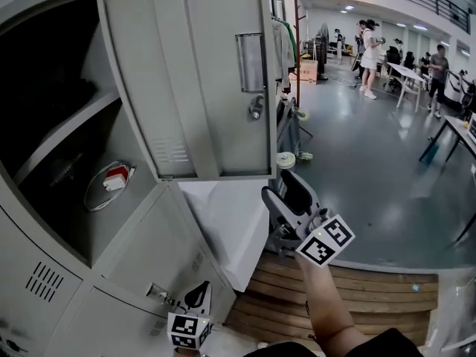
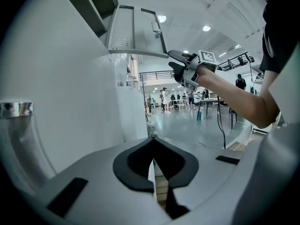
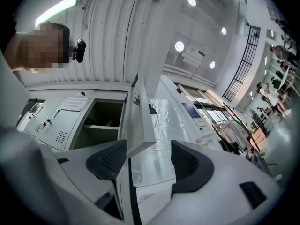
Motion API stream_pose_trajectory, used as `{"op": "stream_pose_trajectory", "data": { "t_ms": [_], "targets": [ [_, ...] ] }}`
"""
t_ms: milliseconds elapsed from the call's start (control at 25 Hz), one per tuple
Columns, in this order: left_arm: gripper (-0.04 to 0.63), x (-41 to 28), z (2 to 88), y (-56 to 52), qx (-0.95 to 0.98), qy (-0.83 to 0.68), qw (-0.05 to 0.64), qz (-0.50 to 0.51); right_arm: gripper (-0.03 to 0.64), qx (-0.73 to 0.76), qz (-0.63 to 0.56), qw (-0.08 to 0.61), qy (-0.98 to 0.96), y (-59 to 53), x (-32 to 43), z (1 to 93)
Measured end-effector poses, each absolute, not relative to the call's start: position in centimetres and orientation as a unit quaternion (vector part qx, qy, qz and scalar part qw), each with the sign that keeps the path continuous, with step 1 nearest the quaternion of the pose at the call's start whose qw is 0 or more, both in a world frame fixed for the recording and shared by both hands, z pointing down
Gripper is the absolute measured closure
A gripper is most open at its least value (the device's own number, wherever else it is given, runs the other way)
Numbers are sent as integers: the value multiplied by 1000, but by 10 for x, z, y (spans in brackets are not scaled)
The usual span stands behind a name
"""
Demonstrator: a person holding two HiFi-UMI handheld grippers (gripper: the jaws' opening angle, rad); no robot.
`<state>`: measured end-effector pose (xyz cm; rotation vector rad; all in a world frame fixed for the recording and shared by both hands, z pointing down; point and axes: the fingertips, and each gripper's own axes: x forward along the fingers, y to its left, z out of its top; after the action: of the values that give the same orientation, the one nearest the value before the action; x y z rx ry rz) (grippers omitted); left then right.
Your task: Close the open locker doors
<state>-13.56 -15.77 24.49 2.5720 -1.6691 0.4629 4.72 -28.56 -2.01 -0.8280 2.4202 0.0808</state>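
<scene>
Busy hall floor [image 1: 372, 162] behind, grey locker bank [image 1: 44, 274] on the left. The upper locker door [image 1: 201, 80] hangs swung out, long edge upright. The right gripper [image 1: 286, 190] sits at its lower free corner, jaws wide, corner between them, unclamped. The left gripper [image 2: 153, 159] is low, closed, empty. Right's nearer, and the door likely needs swinging left.

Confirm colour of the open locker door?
Light grey door, clearest in the head view.
</scene>
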Motion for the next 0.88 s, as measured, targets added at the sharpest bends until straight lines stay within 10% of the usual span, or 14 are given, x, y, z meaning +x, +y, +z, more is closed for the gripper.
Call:
{"op": "stream_pose_trajectory", "data": {
  "t_ms": [880],
  "targets": [
    [578, -171, 245, -123, 810, -567, 25, 150, 314, -272, 46, 321, 906, -254, 22, -45]
  ]
}}
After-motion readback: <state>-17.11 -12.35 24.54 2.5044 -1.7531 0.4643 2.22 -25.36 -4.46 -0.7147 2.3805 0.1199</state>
